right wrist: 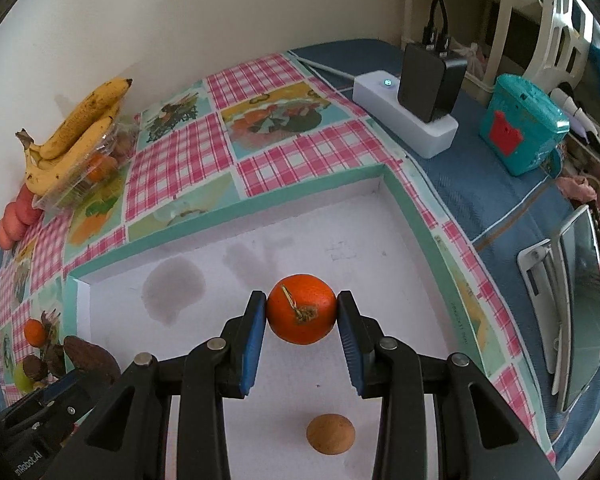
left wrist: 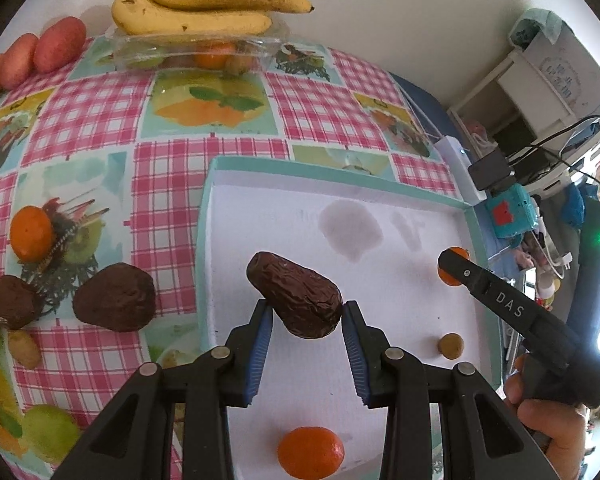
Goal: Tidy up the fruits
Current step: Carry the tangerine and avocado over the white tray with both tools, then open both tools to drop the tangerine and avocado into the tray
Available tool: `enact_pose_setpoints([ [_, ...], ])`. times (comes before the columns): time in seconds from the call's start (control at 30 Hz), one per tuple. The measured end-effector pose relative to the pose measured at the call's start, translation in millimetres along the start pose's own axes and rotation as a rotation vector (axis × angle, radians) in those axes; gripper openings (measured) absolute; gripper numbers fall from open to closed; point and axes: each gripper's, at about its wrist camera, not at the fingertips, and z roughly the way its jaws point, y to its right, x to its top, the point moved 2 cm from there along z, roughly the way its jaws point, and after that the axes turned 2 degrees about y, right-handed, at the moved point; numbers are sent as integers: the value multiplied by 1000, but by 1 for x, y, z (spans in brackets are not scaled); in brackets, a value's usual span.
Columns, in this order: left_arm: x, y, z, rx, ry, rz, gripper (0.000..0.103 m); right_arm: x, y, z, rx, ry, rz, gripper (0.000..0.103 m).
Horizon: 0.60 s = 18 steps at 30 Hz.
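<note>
My left gripper [left wrist: 304, 308] is shut on a dark brown wrinkled fruit [left wrist: 296, 296], held above the white tray with a teal rim [left wrist: 340, 165]. In the right wrist view my right gripper [right wrist: 301, 300] is shut on an orange tangerine [right wrist: 301, 314], also above the tray [right wrist: 236, 200]. A second tangerine [left wrist: 310, 454] and a small round tan fruit [right wrist: 331, 434] lie on the tray floor. The left wrist view shows the right gripper [left wrist: 454, 266] near the tray's right wall. The left gripper [right wrist: 66, 388] shows at the lower left of the right wrist view.
On the checked tablecloth left of the tray lie a tangerine [left wrist: 32, 234], two brown fruits [left wrist: 116, 298], green fruits [left wrist: 50, 432] and a small tan one [left wrist: 24, 348]. Bananas [left wrist: 204, 4] rest on a clear container [left wrist: 196, 54] by the wall, beside red fruits [left wrist: 40, 52]. A power strip [right wrist: 404, 116] and a teal box [right wrist: 524, 128] stand to the right.
</note>
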Motion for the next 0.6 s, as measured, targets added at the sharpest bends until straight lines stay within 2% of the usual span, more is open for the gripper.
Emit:
enact_pose_setpoints([
  [0.2,-4,-3,11,17,-33,-13,38,-3,0,5,-4,-19,-14,38],
  [0.3,-5,-7,13,-3,-39,-35,38,-3,-1,5,-7,-18,-16,38],
  [0.6,-6,-7,12,3,-42,-38,38,-9,-2,10,-4,-40,-12,37],
])
